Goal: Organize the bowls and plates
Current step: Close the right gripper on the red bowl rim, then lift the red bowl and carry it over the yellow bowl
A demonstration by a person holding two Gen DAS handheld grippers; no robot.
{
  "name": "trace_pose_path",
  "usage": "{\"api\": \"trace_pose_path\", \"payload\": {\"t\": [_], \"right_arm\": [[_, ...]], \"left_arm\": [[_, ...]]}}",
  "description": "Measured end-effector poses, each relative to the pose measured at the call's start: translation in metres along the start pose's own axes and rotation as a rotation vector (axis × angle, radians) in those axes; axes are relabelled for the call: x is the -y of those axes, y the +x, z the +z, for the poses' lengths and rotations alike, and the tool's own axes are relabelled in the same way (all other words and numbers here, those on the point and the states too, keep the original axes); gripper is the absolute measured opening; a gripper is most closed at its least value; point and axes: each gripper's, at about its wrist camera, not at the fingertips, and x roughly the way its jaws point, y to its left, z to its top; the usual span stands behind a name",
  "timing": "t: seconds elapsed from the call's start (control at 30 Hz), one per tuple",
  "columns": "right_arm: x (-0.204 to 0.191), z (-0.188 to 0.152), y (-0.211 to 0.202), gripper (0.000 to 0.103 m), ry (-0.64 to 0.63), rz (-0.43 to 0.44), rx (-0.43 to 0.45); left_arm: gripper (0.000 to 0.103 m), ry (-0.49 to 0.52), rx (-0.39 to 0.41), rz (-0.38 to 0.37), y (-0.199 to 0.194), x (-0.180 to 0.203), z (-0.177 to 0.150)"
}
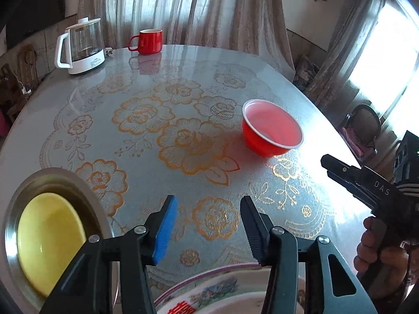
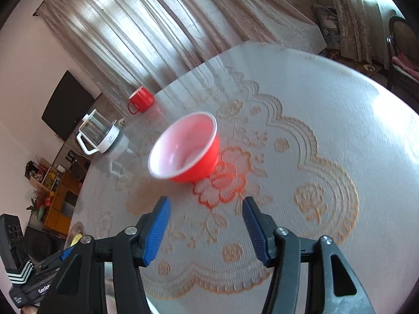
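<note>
The left gripper (image 1: 209, 204) hangs with its jaws spread and nothing between them over a round surface (image 1: 183, 60) covered in a glossy cloth printed with orange flowers. One of its fingers (image 1: 165, 230) carries a blue pad; the other is bare black. In the right wrist view the right gripper (image 2: 207, 206) also stands apart and empty, both fingers (image 2: 157, 233) faced in blue, above the same floral cloth.

Just beyond the right gripper, in the centre of that frame, a red bowl (image 2: 187, 147) with a pale inside sits upright on the surface; the picture is blurred there. In the left wrist view the same red bowl (image 1: 272, 128) lies right of centre, well apart from the left gripper. At the lower left of that frame a yellow bowl (image 1: 49, 238) rests inside a metal plate (image 1: 15, 209). At the bottom edge, beneath the left gripper, the rim of a decorated plate (image 1: 209, 280) with red lettering shows.

At the right edge of the left wrist view a hand (image 1: 379, 253) grasps the handle of the right gripper (image 1: 330, 164), seen from the side.

Far across the surface, in the upper left, stand a red mug (image 1: 148, 41) and a glass kettle (image 1: 81, 47) on a white base, before drawn curtains (image 1: 170, 7).
</note>
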Motion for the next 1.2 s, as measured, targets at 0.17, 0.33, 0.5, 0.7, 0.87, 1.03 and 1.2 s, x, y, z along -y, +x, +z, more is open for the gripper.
{"api": "trace_pose_path", "payload": {"t": [0.17, 0.33, 0.5, 0.7, 0.87, 1.03, 1.2], "right_arm": [[-0.002, 0.023, 0.020, 0.041, 0.012, -0.009, 0.005], [0.005, 0.039, 0.042, 0.034, 0.053, -0.029, -0.014], [0.014, 0.050, 0.057, 0.029, 0.090, -0.030, -0.018], [0.016, 0.054, 0.072, 0.015, 0.099, -0.031, -0.045], [0.008, 0.048, 0.071, 0.010, 0.063, -0.014, -0.057], [0.001, 0.041, 0.062, 0.010, 0.049, 0.033, -0.062], [-0.012, 0.029, 0.057, 0.010, 0.032, 0.048, -0.075]], "left_arm": [[0.046, -0.039, 0.013, -0.091, 0.020, 0.011, 0.032], [0.046, -0.107, 0.017, -0.172, 0.044, 0.018, 0.057], [0.044, -0.159, -0.018, -0.202, 0.072, 0.024, 0.079], [0.029, -0.209, -0.123, -0.243, 0.103, 0.029, 0.080], [0.018, -0.194, -0.085, -0.227, 0.089, 0.029, 0.067], [0.016, -0.199, -0.083, -0.181, 0.073, 0.020, 0.056], [0.016, -0.199, -0.084, -0.141, 0.060, 0.014, 0.042]]}}
